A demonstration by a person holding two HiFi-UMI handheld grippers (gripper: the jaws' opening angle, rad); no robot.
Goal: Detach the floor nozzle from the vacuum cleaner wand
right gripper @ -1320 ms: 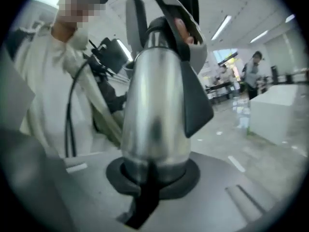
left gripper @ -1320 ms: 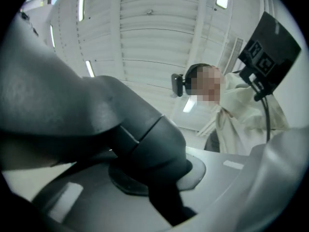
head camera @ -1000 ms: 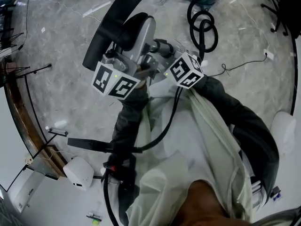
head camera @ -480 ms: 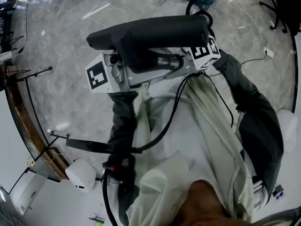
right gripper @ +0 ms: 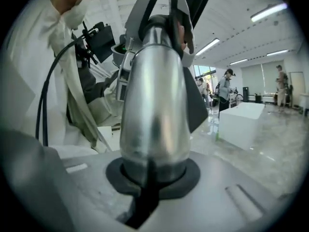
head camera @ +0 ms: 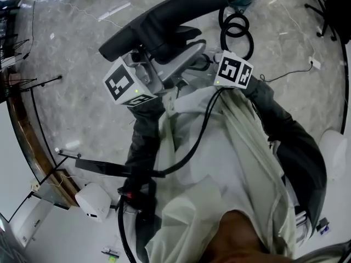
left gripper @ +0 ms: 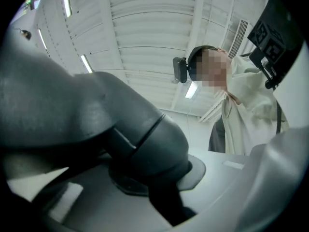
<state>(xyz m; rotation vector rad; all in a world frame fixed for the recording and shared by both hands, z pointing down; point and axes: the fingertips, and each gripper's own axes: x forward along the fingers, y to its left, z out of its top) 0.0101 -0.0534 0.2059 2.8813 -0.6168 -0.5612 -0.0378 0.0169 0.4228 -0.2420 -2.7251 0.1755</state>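
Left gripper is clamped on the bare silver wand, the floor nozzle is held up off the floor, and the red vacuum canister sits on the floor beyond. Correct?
One error: the left gripper is clamped on the dark grey neck of the floor nozzle, not the silver wand, as the left gripper view shows. The rest holds.

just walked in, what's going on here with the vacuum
A person holds vacuum cleaner parts up with two tools. The left hand-held gripper clamps the dark floor nozzle at its neck. The right hand-held gripper, whose jaws have just been closing, grips the silver wand. Whether the joint has parted is unclear.
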